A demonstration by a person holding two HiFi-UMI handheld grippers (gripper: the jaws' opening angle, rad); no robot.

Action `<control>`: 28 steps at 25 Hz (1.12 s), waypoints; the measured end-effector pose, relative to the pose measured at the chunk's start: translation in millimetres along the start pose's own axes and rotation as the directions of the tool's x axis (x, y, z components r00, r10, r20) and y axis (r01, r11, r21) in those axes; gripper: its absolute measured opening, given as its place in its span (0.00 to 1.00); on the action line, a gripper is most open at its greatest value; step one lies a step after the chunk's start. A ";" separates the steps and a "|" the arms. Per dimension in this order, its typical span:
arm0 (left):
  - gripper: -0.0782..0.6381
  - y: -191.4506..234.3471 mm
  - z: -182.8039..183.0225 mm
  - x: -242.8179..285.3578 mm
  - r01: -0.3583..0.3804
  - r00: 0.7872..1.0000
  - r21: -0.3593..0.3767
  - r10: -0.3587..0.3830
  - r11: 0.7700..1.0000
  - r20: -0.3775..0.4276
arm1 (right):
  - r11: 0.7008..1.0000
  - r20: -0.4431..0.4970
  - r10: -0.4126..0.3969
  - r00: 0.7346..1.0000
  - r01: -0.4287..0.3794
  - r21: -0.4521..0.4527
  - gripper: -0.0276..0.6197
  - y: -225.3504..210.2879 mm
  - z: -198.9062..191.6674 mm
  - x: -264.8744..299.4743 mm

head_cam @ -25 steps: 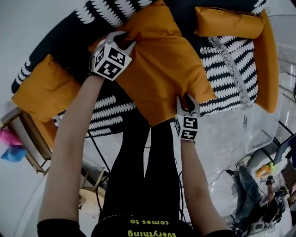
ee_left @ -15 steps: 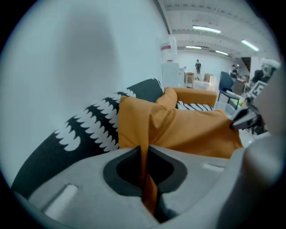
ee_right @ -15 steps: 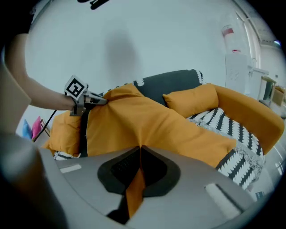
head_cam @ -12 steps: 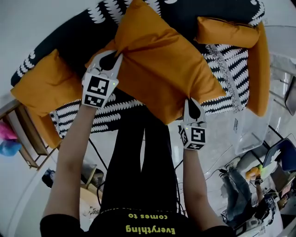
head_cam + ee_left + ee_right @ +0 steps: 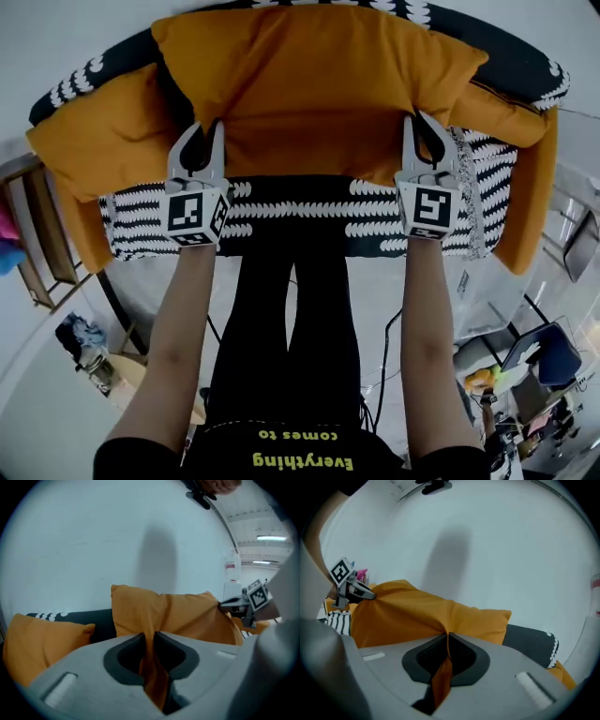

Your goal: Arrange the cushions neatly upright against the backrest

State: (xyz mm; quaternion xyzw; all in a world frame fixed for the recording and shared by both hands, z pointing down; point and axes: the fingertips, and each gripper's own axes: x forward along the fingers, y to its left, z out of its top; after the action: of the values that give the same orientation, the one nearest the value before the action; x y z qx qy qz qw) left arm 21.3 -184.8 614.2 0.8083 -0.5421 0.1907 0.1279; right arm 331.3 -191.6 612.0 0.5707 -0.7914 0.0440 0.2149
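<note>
Right claw [image 5: 419, 127] on cushion [image 5: 309, 84], arm [image 5: 427, 309] outstretched

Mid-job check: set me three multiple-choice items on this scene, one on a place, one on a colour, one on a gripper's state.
1. Where is the held cushion? A on the floor; B over the sofa seat; C on a shelf.
2. Its colour? A blue; B white; C orange.
3. The right gripper is: A shut on the cushion; B open, empty; C shut on the sofa cover.
B, it spans the sofa; C, plain orange fabric; A, orange fabric is pinched between its jaws.
</note>
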 end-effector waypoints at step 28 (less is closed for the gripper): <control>0.11 -5.7 174.0 -152.3 0.128 0.977 -0.051 -0.117 0.991 0.176 | 0.965 0.186 -0.004 0.983 -0.045 0.259 0.06 30.2 177.6 -163.1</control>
State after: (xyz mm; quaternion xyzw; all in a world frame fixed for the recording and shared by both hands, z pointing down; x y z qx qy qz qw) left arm 4.4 -128.6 390.5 0.8493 -0.5060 0.0948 0.1168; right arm 293.8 -92.8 393.1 0.5873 -0.8011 0.0971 0.0628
